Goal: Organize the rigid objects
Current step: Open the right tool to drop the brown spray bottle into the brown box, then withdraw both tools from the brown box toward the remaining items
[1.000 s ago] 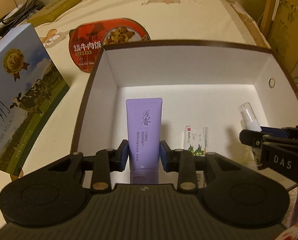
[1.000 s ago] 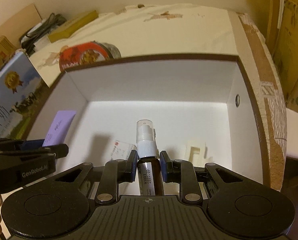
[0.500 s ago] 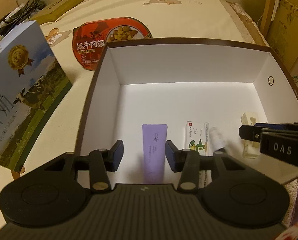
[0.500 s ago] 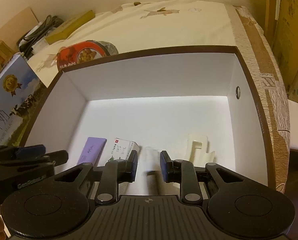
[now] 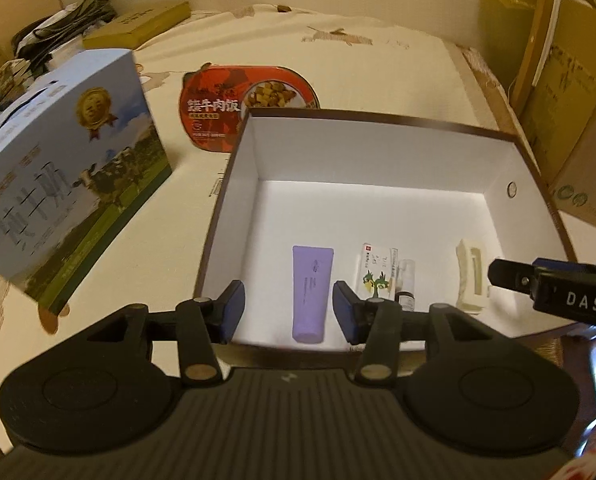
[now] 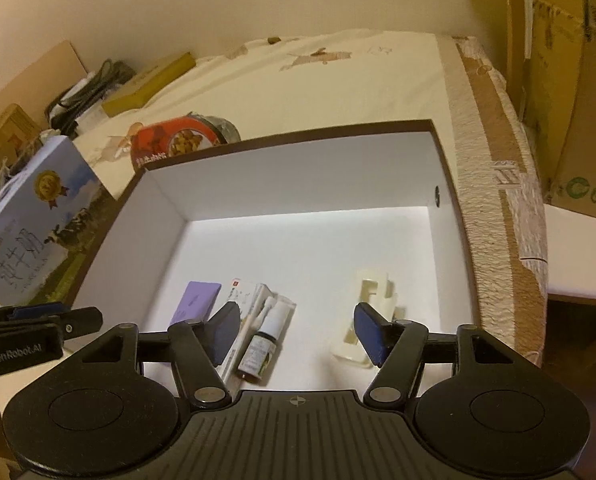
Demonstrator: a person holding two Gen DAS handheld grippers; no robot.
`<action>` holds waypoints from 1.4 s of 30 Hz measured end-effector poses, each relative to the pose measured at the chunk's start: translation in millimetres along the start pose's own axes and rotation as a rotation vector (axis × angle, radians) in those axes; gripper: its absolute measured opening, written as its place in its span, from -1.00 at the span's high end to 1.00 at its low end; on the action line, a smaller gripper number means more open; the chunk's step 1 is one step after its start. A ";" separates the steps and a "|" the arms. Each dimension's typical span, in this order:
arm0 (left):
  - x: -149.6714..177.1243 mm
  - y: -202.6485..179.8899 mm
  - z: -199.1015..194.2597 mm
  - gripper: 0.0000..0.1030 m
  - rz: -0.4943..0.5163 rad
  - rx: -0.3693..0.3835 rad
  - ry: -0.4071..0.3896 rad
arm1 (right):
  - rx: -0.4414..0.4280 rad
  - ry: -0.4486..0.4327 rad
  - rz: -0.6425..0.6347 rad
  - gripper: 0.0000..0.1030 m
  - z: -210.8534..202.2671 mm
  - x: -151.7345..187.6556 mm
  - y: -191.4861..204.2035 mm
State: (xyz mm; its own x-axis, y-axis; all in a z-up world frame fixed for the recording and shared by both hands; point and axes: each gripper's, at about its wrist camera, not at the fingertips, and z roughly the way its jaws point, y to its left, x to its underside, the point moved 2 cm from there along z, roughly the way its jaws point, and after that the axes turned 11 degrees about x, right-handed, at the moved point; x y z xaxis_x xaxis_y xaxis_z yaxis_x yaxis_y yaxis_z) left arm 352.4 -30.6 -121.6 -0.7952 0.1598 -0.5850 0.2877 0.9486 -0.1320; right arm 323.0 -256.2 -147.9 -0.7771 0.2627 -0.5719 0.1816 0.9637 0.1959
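Tube point(image 5: 312, 292) below left gripper point(image 5: 289, 307)

"DAS" stands on the right gripper point(image 5: 502, 276), "GenRobot.AI" on the left gripper point(image 6: 93, 318), and "牛肉饭" on the red food tub point(image 5: 233, 104).

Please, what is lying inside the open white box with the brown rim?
Inside the white box: a purple tube, a small printed carton, a small spray bottle and a cream plastic clip. The near floor strip is hidden by the grippers.
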 end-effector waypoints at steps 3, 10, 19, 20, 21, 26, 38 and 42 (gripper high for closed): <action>8.3 0.5 -16.2 0.13 -0.016 -0.006 -0.015 | -0.008 -0.013 -0.004 -0.17 -14.3 5.8 -2.6; 30.0 6.6 -49.6 0.13 -0.057 -0.011 -0.038 | -0.031 -0.024 0.011 -0.17 -41.2 16.2 -9.7; 70.6 17.9 -82.3 0.13 -0.134 -0.032 -0.028 | -0.056 0.005 -0.050 -0.17 -64.7 43.5 -6.5; 75.1 18.3 -84.4 0.13 -0.141 -0.034 -0.024 | -0.061 0.018 -0.059 -0.17 -65.9 48.5 -5.0; 80.1 18.8 -86.4 0.13 -0.147 -0.041 -0.020 | -0.064 0.027 -0.067 -0.17 -66.9 53.6 -4.7; 103.1 20.3 -93.3 0.13 -0.183 -0.045 0.001 | -0.069 0.081 -0.101 -0.17 -68.7 78.2 -0.8; 143.2 15.0 -91.0 0.13 -0.215 -0.057 0.069 | -0.068 0.189 -0.146 -0.17 -57.4 117.7 1.6; 148.2 14.0 -85.2 0.13 -0.214 -0.053 0.086 | -0.070 0.222 -0.152 -0.17 -49.0 127.4 1.8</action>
State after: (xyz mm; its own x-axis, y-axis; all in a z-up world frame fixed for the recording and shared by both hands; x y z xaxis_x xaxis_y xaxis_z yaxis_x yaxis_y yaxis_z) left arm 193.1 29.7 -142.0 -0.8783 -0.0263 -0.4774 0.0807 0.9760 -0.2022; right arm 194.9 -223.4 -181.4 -0.9067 0.0905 -0.4120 0.0162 0.9835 0.1802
